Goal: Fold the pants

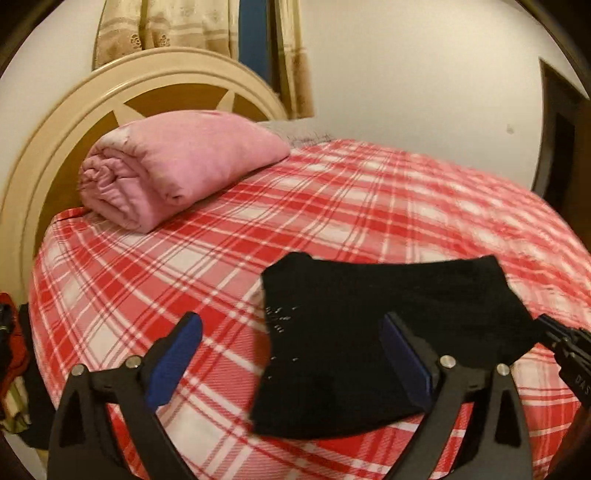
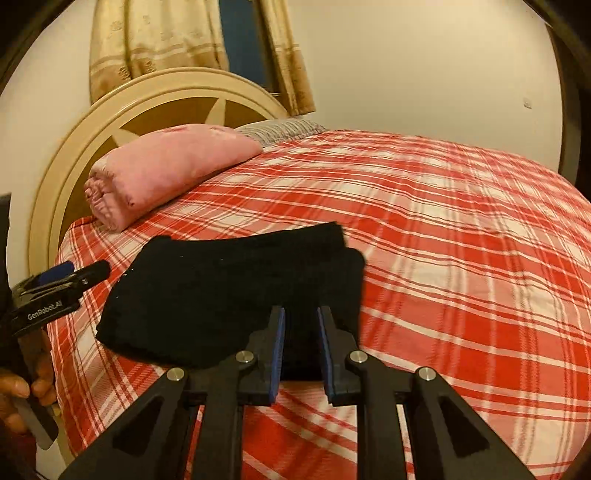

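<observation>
Blue rubbery pads on black plastic fingers: left gripper (image 1: 291, 338) spread wide, one pad (image 1: 173, 360) over the checked sheet, the other over the near left part of the pants, nothing between them. Right gripper (image 2: 301, 341) narrowed to a slim gap, fingers over the near edge of the pants; whether cloth is pinched there, cannot tell, black on black. Same right gripper poking in at the right edge of the left wrist view, mostly cut off. Left gripper seen side-on in the right wrist view, lettered "GenRobot.AI", held by a hand (image 2: 22, 387) half out of frame. Black pants (image 2: 236, 295), soft and matte, folded into a compact, roughly rectangular bundle with layered far corners, lying flat on the near middle of the bed; a few pale specks on the left part, folds otherwise lost in the dark. Red-and-white plaid sheet (image 2: 461, 258), smooth, slightly blurred. Pink blanket (image 1: 173, 166) rolled into a thick, creased bundle by the cream, arched headboard (image 1: 74, 110). Striped pillow (image 2: 280, 129) mostly hidden behind the blanket. Beige patterned curtains (image 1: 166, 26) above, cut by the lens rim.
</observation>
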`<act>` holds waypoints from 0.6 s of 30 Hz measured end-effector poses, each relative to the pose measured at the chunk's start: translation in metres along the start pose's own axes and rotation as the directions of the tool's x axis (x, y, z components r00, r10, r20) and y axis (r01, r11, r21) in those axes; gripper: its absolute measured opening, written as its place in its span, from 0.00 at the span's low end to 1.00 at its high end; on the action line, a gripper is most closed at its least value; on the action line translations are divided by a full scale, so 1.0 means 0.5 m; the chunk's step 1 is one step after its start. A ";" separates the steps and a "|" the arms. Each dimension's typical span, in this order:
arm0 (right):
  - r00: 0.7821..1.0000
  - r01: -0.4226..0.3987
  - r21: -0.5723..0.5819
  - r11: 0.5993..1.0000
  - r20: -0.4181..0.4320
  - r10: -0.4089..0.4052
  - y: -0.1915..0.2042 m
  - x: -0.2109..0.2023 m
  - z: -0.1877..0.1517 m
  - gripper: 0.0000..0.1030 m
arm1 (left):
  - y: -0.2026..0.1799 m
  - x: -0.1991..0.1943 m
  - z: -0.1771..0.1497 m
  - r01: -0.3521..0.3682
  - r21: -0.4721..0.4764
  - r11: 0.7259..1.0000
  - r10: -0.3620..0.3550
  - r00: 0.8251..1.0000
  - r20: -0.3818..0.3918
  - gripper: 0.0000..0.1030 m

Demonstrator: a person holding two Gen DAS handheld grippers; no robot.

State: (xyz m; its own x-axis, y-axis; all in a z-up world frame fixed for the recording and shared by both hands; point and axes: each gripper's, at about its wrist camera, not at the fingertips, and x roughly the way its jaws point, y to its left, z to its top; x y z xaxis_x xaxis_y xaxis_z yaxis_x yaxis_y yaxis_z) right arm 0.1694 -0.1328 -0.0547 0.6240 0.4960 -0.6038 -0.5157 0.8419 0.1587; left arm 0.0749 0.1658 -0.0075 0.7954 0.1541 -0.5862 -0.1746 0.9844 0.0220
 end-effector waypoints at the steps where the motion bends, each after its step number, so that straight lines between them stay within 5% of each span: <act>1: 1.000 -0.008 -0.002 1.000 -0.008 0.008 0.008 0.010 -0.001 0.18 | 0.016 0.002 -0.003 -0.014 -0.021 1.000 0.014 1.000 -0.006 0.95; 5: 0.982 0.097 -0.050 0.994 -0.159 -0.104 0.006 0.091 -0.026 0.18 | 0.106 0.011 -0.028 0.002 -0.130 0.992 -0.009 0.998 -0.054 0.96; 12: 0.990 0.081 -0.018 0.997 -0.115 -0.083 -0.002 0.093 -0.027 0.18 | 0.123 0.061 -0.063 0.129 -0.223 0.966 -0.156 0.982 -0.110 0.95; 15: 0.992 0.054 0.004 0.999 -0.113 -0.053 -0.014 0.088 -0.029 0.18 | 0.101 0.128 -0.081 0.127 -0.269 0.955 -0.193 0.953 -0.235 0.94; 18: 0.992 0.055 -0.005 0.998 -0.111 -0.056 -0.013 0.083 -0.029 0.18 | 0.078 0.129 -0.079 0.058 -0.249 0.967 -0.120 0.963 -0.243 0.88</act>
State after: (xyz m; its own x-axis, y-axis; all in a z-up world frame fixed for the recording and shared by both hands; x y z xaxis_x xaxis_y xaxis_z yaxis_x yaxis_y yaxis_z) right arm 0.1901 -0.1210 -0.0923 0.5829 0.4220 -0.6944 -0.4836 0.8669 0.1208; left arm 0.0964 0.2109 -0.0763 0.6456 0.0096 -0.7636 -0.2674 0.9394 -0.2143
